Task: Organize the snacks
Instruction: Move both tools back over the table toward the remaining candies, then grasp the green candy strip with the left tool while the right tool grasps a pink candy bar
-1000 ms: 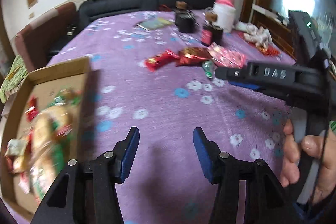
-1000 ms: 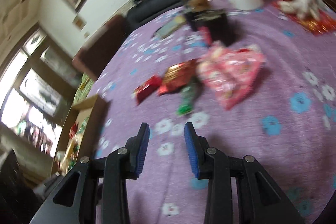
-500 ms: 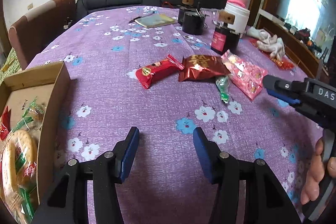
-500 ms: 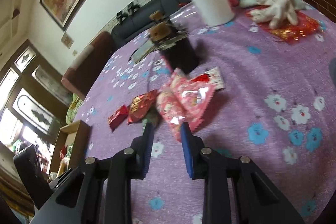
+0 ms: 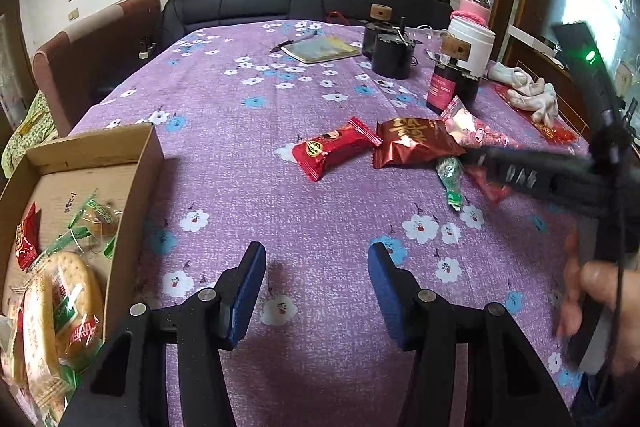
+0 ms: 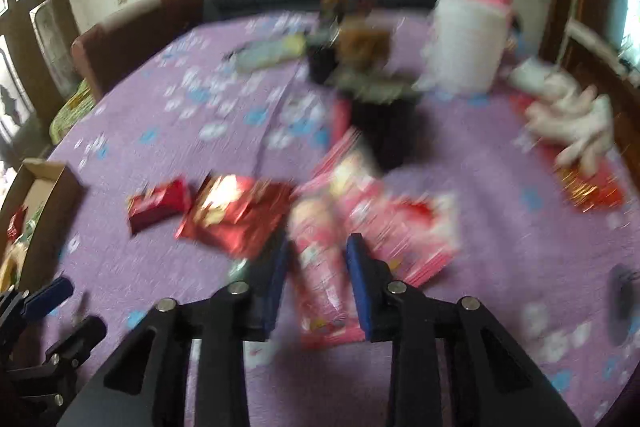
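Reaching in over the snack pile, where half a second earlier stood short of it: right gripper now blurred with motion, its blue pads straddling the long pink packet, narrow gap between them little changed over that half second; packet lay between the jaws, but too smeared to tell whether the pads pressed on it or only flanked it. Seen from the left wrist, same right gripper advanced from the right-hand edge of the table to lie across the pink packet and the green candy, hand on its handle blurred. Left gripper barely shifted since the earlier frame, jaws parted as before with nothing between them, hovering above bare purple flowered tablecloth near the front edge. Remained unmoved: small red packet and dark red foil packet, side by side near the middle of the table, just left of the pink packet and well ahead of the left gripper. Stood at the front left corner of the table, beside the left gripper: cardboard box, already holding wrapped biscuits and small candies. Kept to the far right corner: white jar, dark bottles and a notebook.
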### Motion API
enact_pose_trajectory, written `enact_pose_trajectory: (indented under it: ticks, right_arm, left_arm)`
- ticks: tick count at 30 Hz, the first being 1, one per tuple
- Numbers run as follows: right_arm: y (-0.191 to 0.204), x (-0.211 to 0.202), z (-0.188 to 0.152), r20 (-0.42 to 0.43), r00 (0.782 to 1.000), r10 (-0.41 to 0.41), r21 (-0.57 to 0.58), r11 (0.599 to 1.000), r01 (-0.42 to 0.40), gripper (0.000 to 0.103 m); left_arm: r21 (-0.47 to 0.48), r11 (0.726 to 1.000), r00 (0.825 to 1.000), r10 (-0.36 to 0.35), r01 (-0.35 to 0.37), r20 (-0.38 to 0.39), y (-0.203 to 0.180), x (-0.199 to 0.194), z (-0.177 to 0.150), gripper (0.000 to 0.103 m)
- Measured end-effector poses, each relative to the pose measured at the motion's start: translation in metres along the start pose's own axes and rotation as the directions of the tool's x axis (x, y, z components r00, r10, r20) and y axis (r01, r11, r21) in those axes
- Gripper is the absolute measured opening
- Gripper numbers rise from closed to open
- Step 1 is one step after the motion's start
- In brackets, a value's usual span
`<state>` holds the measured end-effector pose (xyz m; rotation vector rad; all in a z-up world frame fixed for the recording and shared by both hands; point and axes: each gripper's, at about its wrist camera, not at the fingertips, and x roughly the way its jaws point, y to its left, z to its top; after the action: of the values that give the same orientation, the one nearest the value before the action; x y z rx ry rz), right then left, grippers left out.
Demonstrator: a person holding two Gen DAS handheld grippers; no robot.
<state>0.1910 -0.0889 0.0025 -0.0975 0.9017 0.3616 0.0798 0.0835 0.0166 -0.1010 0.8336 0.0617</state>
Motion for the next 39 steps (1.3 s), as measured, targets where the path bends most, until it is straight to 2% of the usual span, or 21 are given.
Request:
enact_pose_trajectory:
  ticks: [2, 4, 5, 7, 8, 9, 12, 13, 16, 22, 24, 27, 32, 34, 36, 37, 38, 39]
  right_arm:
    - [0.009, -0.004, -0.007, 0.01, 1.0, 0.011, -0.038, 0.999, -0.01, 0.024]
    - [0.016, -0.012, -0.015, -0.012, 0.995, 0.1, -0.037, 0.994, -0.101, 0.023]
    - [0.022, -0.016, -0.022, -0.033, 0.985, 0.17, -0.042, 0.984, -0.172, 0.023]
    - [0.036, -0.026, -0.038, -0.095, 0.951, 0.295, -0.067, 0.951, -0.302, 0.023]
    - [0.04, -0.032, -0.048, -0.127, 0.919, 0.372, -0.055, 0.923, -0.381, 0.023]
    - [0.039, -0.04, -0.056, -0.121, 0.907, 0.402, -0.047, 0.911, -0.41, 0.023]
    - [0.016, -0.059, -0.062, -0.008, 0.949, 0.316, -0.003, 0.949, -0.316, 0.023]
    - [0.002, -0.063, -0.061, 0.037, 0.954, 0.296, 0.035, 0.954, -0.298, 0.023]
    - [-0.024, -0.064, -0.061, 0.083, 0.944, 0.319, 0.144, 0.934, -0.328, 0.023]
    - [-0.02, -0.055, -0.067, 0.049, 0.955, 0.292, 0.112, 0.949, -0.296, 0.023]
    - [-0.018, -0.045, -0.068, 0.012, 0.955, 0.298, 0.117, 0.948, -0.297, 0.023]
    - [-0.02, -0.044, -0.065, 0.015, 0.951, 0.308, 0.128, 0.943, -0.308, 0.023]
    - [-0.021, -0.044, -0.066, 0.008, 0.948, 0.317, 0.147, 0.938, -0.315, 0.023]
    - [-0.021, -0.043, -0.064, 0.006, 0.949, 0.316, 0.144, 0.938, -0.314, 0.023]
    - [-0.021, -0.043, -0.064, 0.007, 0.948, 0.317, 0.143, 0.938, -0.315, 0.023]
    - [-0.021, -0.042, -0.063, 0.007, 0.948, 0.317, 0.143, 0.938, -0.315, 0.023]
    - [-0.021, -0.042, -0.063, 0.006, 0.948, 0.318, 0.143, 0.938, -0.315, 0.023]
    - [-0.021, -0.042, -0.063, 0.007, 0.948, 0.318, 0.145, 0.938, -0.316, 0.023]
  left_arm:
    - [-0.008, 1.0, 1.0, 0.0, 0.001, 0.002, 0.002, -0.001, 0.0, 0.056]
    - [-0.023, 1.0, 1.0, 0.003, -0.003, 0.008, 0.007, -0.002, 0.001, 0.056]
    - [-0.032, 0.999, 1.0, 0.001, 0.0, 0.011, 0.008, -0.003, 0.002, 0.056]
    - [-0.049, 0.999, 1.0, -0.002, 0.004, 0.024, 0.013, -0.006, 0.003, 0.056]
    - [-0.056, 0.998, 1.0, -0.012, 0.013, 0.026, 0.014, -0.007, 0.003, 0.056]
    - [-0.059, 0.998, 0.999, -0.02, 0.021, 0.027, 0.015, -0.008, 0.003, 0.056]
    - [-0.056, 0.998, 1.0, -0.017, 0.019, 0.024, 0.015, -0.007, 0.003, 0.056]
    - [-0.052, 0.999, 1.0, -0.016, 0.018, 0.022, 0.014, -0.006, 0.003, 0.056]
    - [-0.052, 0.999, 1.0, 0.003, -0.001, 0.027, 0.015, -0.007, 0.002, 0.056]
    - [-0.078, 0.996, 0.999, -0.038, 0.038, 0.002, 0.016, -0.002, 0.003, 0.056]
    - [-0.047, 0.998, 0.999, -0.043, 0.043, -0.001, 0.008, -0.005, 0.004, 0.056]
    - [0.022, 1.0, 1.0, 0.003, -0.003, -0.01, -0.006, -0.007, 0.007, 0.056]
    - [0.067, 0.998, 0.995, 0.014, -0.007, -0.103, -0.018, 0.02, 0.018, 0.056]
    - [0.094, 0.995, 0.994, 0.044, -0.035, -0.096, -0.025, 0.033, 0.02, 0.053]
    - [0.106, 0.993, 0.996, 0.057, -0.049, -0.071, -0.031, 0.037, 0.024, 0.04]
    - [0.091, 0.995, 0.996, 0.036, -0.029, -0.076, -0.032, 0.038, 0.026, 0.026]
    - [0.086, 0.996, 0.997, 0.038, -0.032, -0.07, -0.034, 0.039, 0.025, 0.021]
    - [0.094, 0.995, 0.997, 0.05, -0.044, -0.06, -0.036, 0.037, 0.024, 0.021]
